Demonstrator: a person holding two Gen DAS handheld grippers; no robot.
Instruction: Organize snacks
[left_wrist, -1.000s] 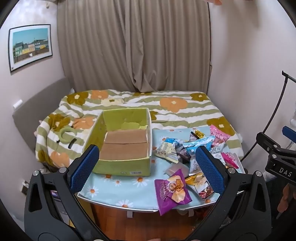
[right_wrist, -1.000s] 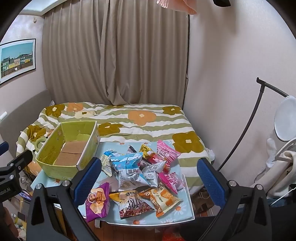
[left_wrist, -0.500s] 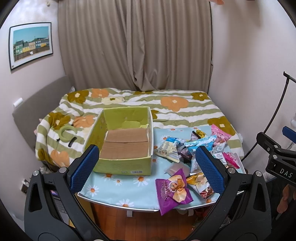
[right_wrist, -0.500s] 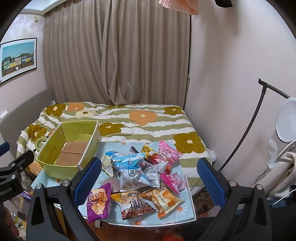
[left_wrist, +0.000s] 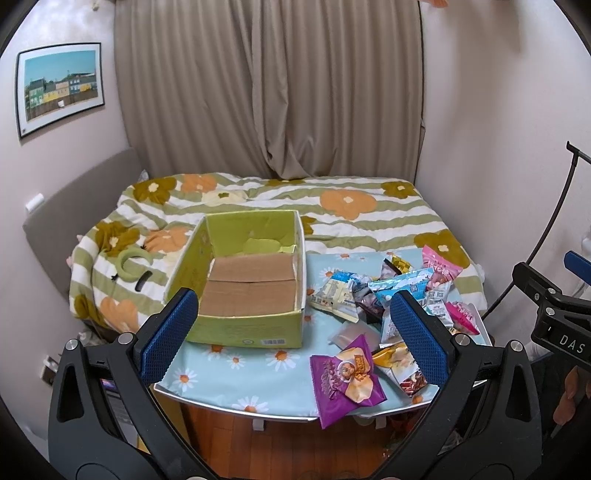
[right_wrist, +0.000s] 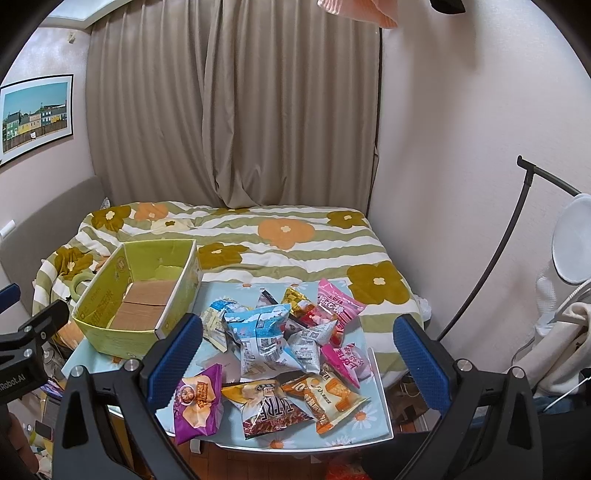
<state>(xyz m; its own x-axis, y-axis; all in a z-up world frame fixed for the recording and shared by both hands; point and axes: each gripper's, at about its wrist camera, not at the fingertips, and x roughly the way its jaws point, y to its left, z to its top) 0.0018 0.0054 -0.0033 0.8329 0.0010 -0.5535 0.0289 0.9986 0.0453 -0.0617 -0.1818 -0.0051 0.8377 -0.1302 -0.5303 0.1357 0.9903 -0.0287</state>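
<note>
Item one, my left gripper (left_wrist: 295, 334): blue-padded fingers spread wide, nothing between them, held above the near edge of the table (left_wrist: 236, 373) at the bottom of the frame. Item two, my right gripper (right_wrist: 297, 354): likewise spread wide and holding nothing, low in its frame over the snack pile. Item three, green cardboard box (left_wrist: 247, 280): centre-left of the left view, open-topped, only brown flaps showing inside; it stands on the table's left half. Item four, the snacks, loose on the right half of the table: purple packet (right_wrist: 197, 402) at lower left of the right view, hanging partly over the front edge; dark-red packet (right_wrist: 267, 408) and orange packet (right_wrist: 327, 397) beside it near the front edge; blue-and-white packet (right_wrist: 260, 332) on top of the heap at centre; pink packet (right_wrist: 338, 304) toward the back. Surroundings: a flowered bed (right_wrist: 280, 236) directly behind the table, curtain (right_wrist: 236, 103) across the upper centre, a framed picture (left_wrist: 61, 86) at upper left, a curved black stand (right_wrist: 491, 266) at right. A bare strip of tablecloth lies between box and packets; the front edge borders wooden floor.
</note>
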